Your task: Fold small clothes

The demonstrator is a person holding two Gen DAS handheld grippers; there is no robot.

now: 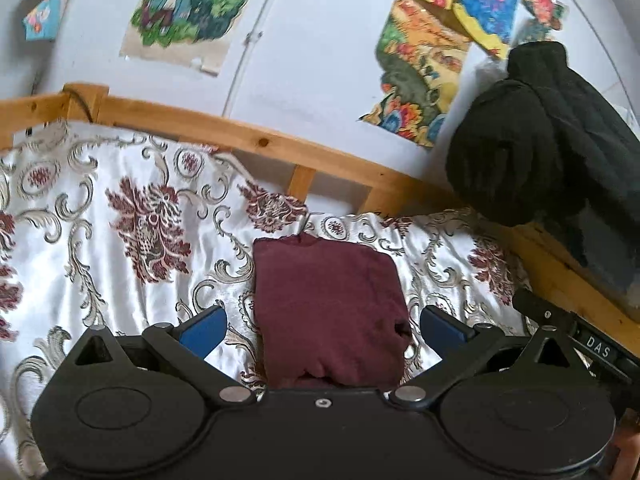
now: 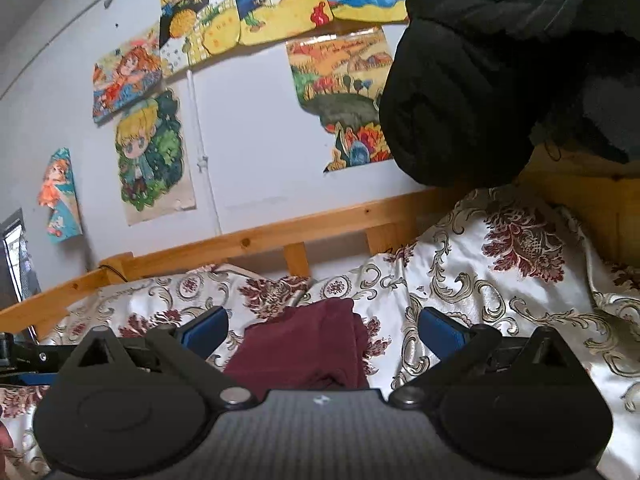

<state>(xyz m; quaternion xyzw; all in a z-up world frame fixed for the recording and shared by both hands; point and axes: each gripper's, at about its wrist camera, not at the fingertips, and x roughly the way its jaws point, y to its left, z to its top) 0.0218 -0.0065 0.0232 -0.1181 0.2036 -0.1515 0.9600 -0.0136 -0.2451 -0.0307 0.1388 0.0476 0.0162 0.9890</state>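
A maroon garment (image 1: 328, 312) lies folded into a compact rectangle on the patterned bedspread (image 1: 120, 216). My left gripper (image 1: 324, 330) hovers over its near edge, jaws wide open, the blue pads (image 1: 204, 330) on either side of the cloth and gripping nothing. In the right wrist view the same maroon garment (image 2: 304, 348) lies just ahead, between the spread blue pads (image 2: 442, 332) of my right gripper (image 2: 324, 330), which is open too and holds nothing. The right gripper's black body (image 1: 580, 340) shows at the right edge of the left wrist view.
A wooden bed rail (image 1: 248, 136) runs along the far side against a white wall with drawings (image 1: 192, 4). A bulky black garment (image 1: 536, 148) hangs over the wooden frame at the right, also looming in the right wrist view as a black garment (image 2: 500, 68).
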